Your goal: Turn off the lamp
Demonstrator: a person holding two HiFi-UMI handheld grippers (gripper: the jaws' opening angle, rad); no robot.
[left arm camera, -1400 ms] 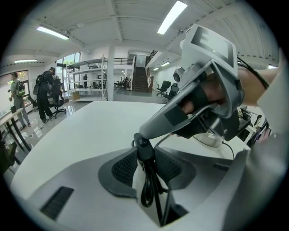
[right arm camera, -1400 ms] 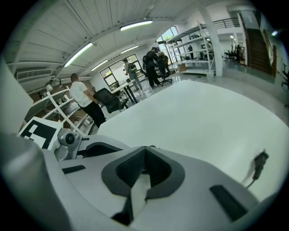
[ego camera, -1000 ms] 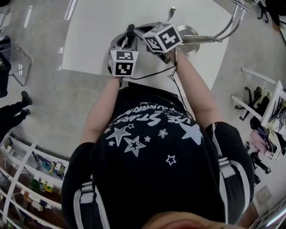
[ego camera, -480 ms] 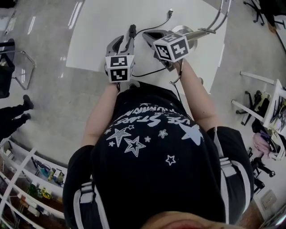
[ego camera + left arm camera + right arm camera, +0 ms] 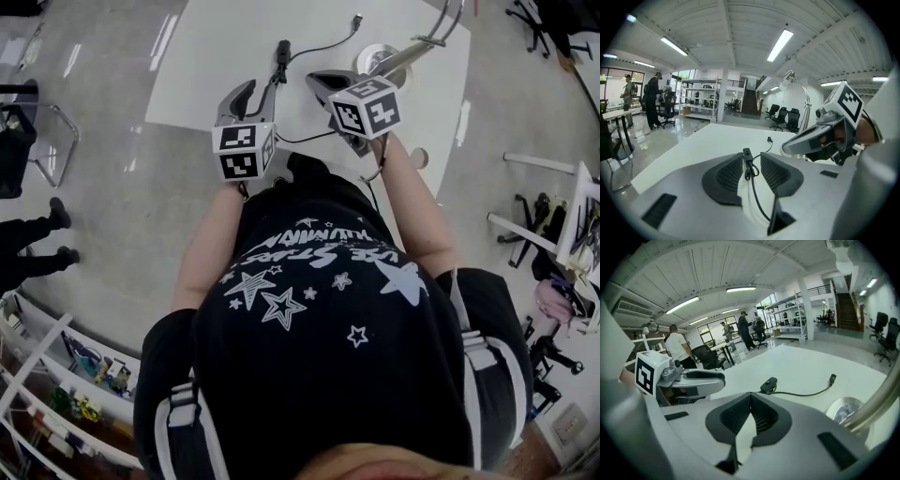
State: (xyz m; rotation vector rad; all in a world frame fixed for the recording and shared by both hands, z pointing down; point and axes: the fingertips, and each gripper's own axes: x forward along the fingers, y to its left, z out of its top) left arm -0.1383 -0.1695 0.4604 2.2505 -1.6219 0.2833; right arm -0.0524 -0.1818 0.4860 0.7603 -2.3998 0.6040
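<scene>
Left tongs (image 5: 751,158) apart, right tongs (image 5: 751,395) closed empty; cord switch (image 5: 282,49) on table (image 5: 225,37)

White curved lettering (image 5: 309,248) across the person's black shirt (image 5: 319,375), at 12 o'clock of its star prints, one word seemingly "STARS", rest too warped to read, left marker cube (image 5: 242,150) at 11 o'clock and right marker cube (image 5: 372,106) at 1 o'clock of it bearing only black-and-white square codes, no letters or digits.

Bright ceiling strip lights (image 5: 785,40) overhead; fisheye-bent edges, dark corners.
</scene>
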